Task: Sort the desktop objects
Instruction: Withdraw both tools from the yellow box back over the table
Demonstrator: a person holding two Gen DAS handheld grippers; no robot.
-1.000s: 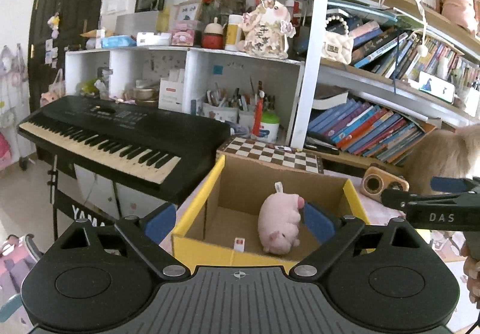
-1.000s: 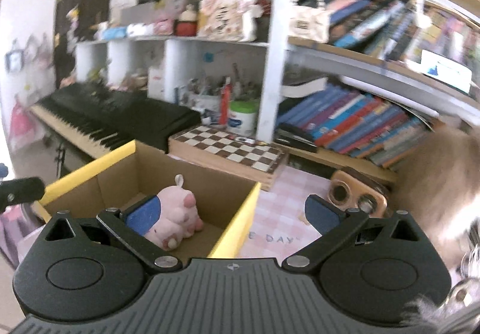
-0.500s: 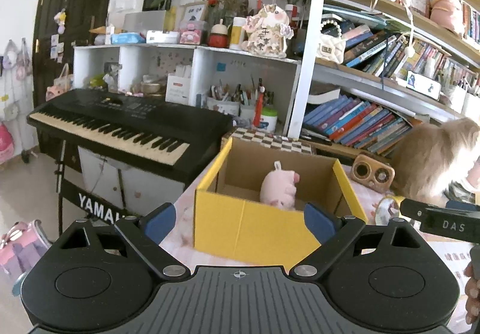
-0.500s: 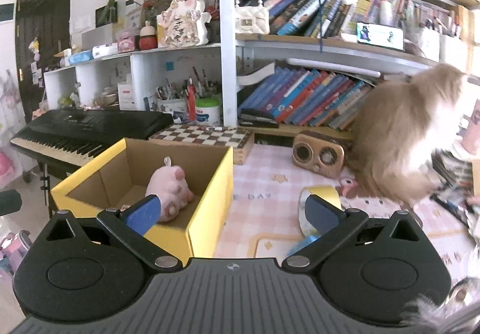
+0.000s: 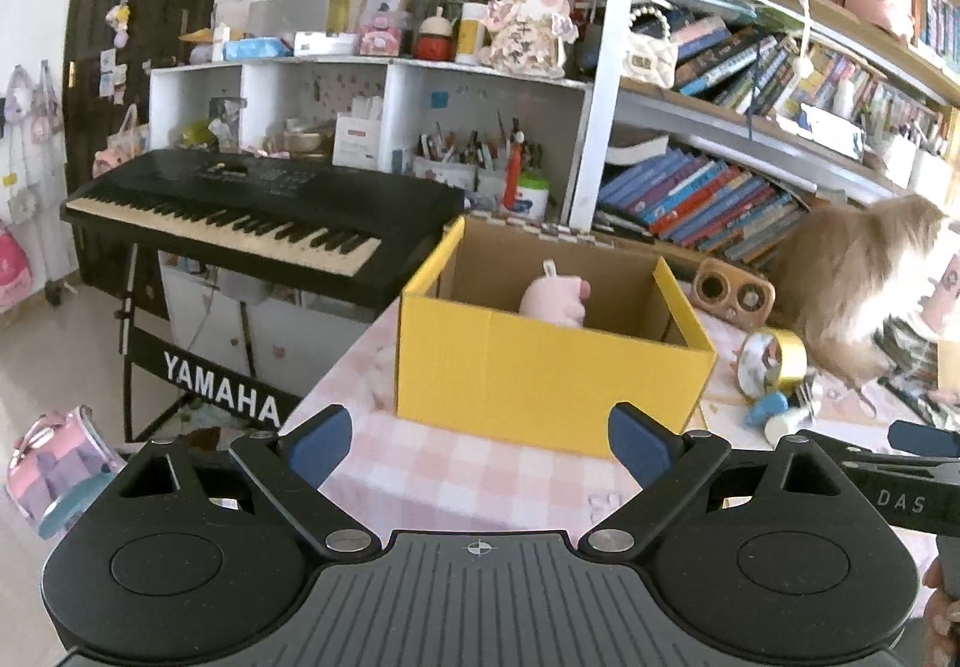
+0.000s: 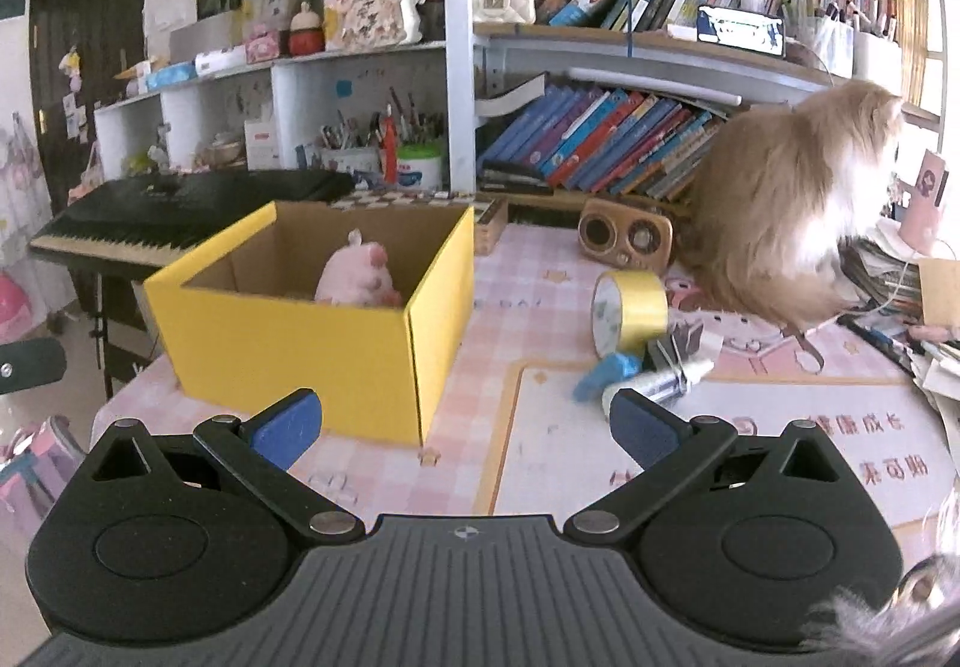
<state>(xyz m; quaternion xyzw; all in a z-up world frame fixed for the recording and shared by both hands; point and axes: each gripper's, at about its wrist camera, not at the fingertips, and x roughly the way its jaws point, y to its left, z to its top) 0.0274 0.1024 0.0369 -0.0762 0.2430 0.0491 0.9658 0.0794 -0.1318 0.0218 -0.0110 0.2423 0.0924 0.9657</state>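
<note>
From the left wrist view, the left gripper hangs with its fingers spread wide and nothing between them, facing the yellow box on the pink checked table; a pink plush pig sits inside the box, and a keyboard stands to its left. From the right wrist view, the right gripper is likewise spread and holds nothing. A roll of yellow tape, a blue object and a silver binder clip lie near one another right of the box, and a fluffy cat sits behind them.
</note>
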